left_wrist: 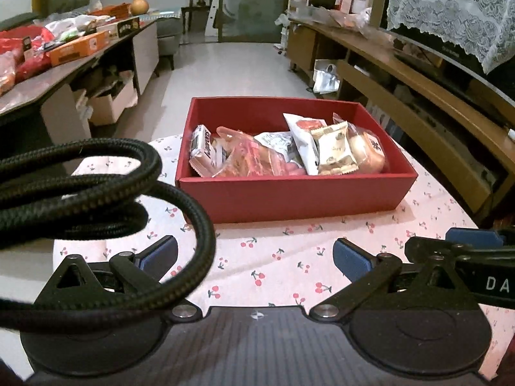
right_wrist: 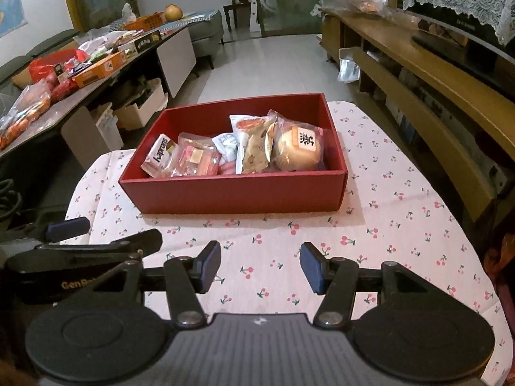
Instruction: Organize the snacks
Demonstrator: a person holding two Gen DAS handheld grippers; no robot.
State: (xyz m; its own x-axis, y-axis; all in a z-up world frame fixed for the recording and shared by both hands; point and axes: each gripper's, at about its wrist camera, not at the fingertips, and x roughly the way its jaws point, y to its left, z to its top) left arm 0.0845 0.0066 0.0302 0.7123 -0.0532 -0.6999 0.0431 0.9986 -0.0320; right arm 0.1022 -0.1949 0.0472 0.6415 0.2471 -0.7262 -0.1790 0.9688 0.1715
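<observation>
— Snacks in crinkly wrappers (right_wrist: 238, 151) fill the shallow red cardboard box (right_wrist: 238, 194), yes? Where does that box stand?

— On the worktop under the white cloth printed with red cherries (right_wrist: 386, 225), toward its far edge. Inside, from the right wrist view: a white packet lettered in red (right_wrist: 159, 157) at the left, a clear bag of pink pieces (right_wrist: 194, 157) beside it, a tan upright packet (right_wrist: 257, 148) further along, and a round golden bun in clear wrap (right_wrist: 297, 151) at the right.

— And the claws?

— The right claw (right_wrist: 260, 267) hangs over the bare cloth on the near side of the box, blue pads apart, nothing between them. The left claw (left_wrist: 254, 254) is the same: spread wide, empty, short of the box.

— Anything in the way?

— A looped black braided cable (left_wrist: 128, 193) crosses the left side of the left wrist view, covering part of one finger.

— Beyond the worktop?

— A long grey side table piled with orange and red packages (right_wrist: 90, 70) to the left, a wooden shelf unit (right_wrist: 434, 74) to the right.
</observation>
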